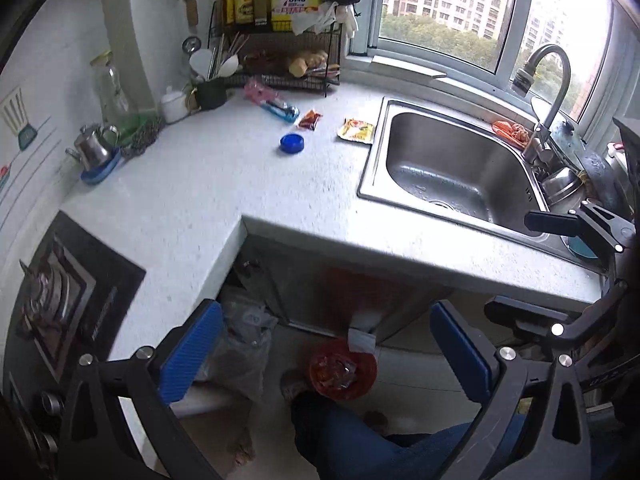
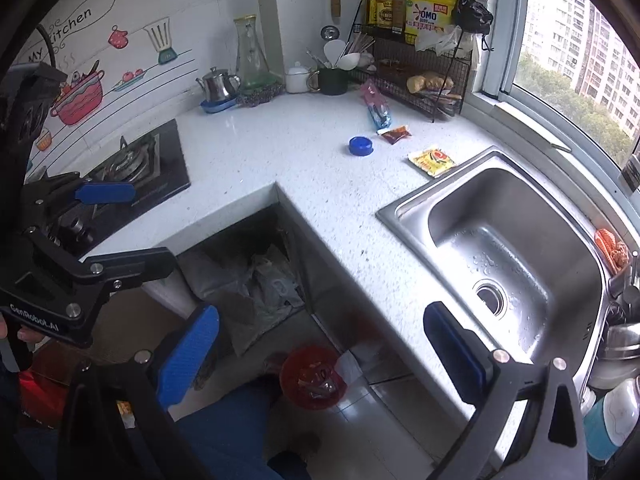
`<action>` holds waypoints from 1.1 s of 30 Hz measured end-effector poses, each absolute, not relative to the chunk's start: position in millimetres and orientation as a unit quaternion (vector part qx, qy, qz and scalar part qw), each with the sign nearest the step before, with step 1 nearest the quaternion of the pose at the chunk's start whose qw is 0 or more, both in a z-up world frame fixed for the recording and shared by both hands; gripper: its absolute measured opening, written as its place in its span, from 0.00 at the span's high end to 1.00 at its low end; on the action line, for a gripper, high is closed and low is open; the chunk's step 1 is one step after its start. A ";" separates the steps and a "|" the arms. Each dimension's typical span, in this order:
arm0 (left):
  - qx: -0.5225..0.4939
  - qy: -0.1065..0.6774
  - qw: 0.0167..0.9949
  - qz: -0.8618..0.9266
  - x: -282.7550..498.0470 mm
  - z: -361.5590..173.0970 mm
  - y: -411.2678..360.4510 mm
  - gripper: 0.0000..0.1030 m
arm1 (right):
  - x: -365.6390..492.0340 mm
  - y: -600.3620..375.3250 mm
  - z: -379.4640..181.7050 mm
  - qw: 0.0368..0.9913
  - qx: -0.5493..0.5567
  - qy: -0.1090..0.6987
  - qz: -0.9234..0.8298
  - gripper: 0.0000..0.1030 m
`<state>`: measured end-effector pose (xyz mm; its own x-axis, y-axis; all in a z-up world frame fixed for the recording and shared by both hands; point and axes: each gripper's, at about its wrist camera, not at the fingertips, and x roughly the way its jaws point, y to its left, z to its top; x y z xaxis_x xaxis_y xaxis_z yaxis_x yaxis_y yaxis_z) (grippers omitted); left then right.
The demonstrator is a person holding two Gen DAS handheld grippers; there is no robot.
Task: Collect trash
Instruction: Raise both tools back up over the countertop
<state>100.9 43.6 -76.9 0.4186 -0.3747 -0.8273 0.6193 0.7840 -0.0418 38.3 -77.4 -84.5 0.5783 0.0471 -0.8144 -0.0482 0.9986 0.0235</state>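
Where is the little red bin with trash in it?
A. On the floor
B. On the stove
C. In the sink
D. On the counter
A: the red bin sits on the floor tiles below the counter, wrappers showing inside it.

The right tool (image 2: pixel 320 354) fills the bottom of the view, its blue pads spread wide with nothing between them. Beyond them, at about six o'clock, a red bin (image 2: pixel 313 378) on the floor holds crumpled wrappers. On the white counter (image 2: pixel 280 152), toward twelve o'clock, lie a blue cap (image 2: pixel 360 146), a dark red sachet (image 2: pixel 396 134) just past it, a yellow packet (image 2: pixel 432 159) (right beside the sink's rim) and a pink-and-blue wrapper (image 2: pixel 376 106) near the wire rack (image 2: pixel 416 76). The steel sink (image 2: pixel 408 216) sits at three o'clock. At nine o'clock the left tool (image 2: pixel 116 228) hangs open over the stove (image 2: pixel 136 164).
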 end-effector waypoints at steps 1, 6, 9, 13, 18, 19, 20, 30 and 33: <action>0.137 0.446 0.831 -0.302 108.3 -75.4 41.1 0.00 | 44.8 -79.9 -83.9 0.889 0.003 0.458 0.026 0.01; 0.143 0.448 0.821 -0.325 164.8 -76.2 23.5 0.00 | 83.4 -94.1 -85.2 0.889 0.023 0.458 0.013 0.01; 0.151 0.453 0.809 -0.342 208.5 -83.9 10.9 0.00 | 115.6 -103.6 -89.5 0.887 0.038 0.460 -0.005 0.01; 0.174 0.464 0.790 -0.361 271.4 -94.0 -10.7 0.00 | 160.0 -119.4 -92.5 0.881 0.068 0.466 -0.040 0.01; 0.195 0.480 0.755 -0.402 341.0 -103.5 -40.8 0.00 | 207.8 -138.8 -95.4 0.867 0.097 0.481 -0.090 0.01; 0.201 0.481 0.750 -0.406 350.0 -105.7 -45.9 0.00 | 213.1 -141.8 -96.5 0.864 0.102 0.483 -0.098 0.01; 0.208 0.483 0.744 -0.412 363.7 -109.7 -53.6 0.00 | 220.5 -145.4 -97.6 0.861 0.108 0.485 -0.107 0.01; 0.242 0.519 0.680 -0.459 438.9 -164.6 -102.5 0.00 | 269.2 -172.2 -125.1 0.819 0.154 0.523 -0.180 0.00; 0.249 0.530 0.665 -0.464 450.8 -183.8 -112.7 0.00 | 276.6 -179.1 -136.0 0.805 0.161 0.538 -0.191 0.01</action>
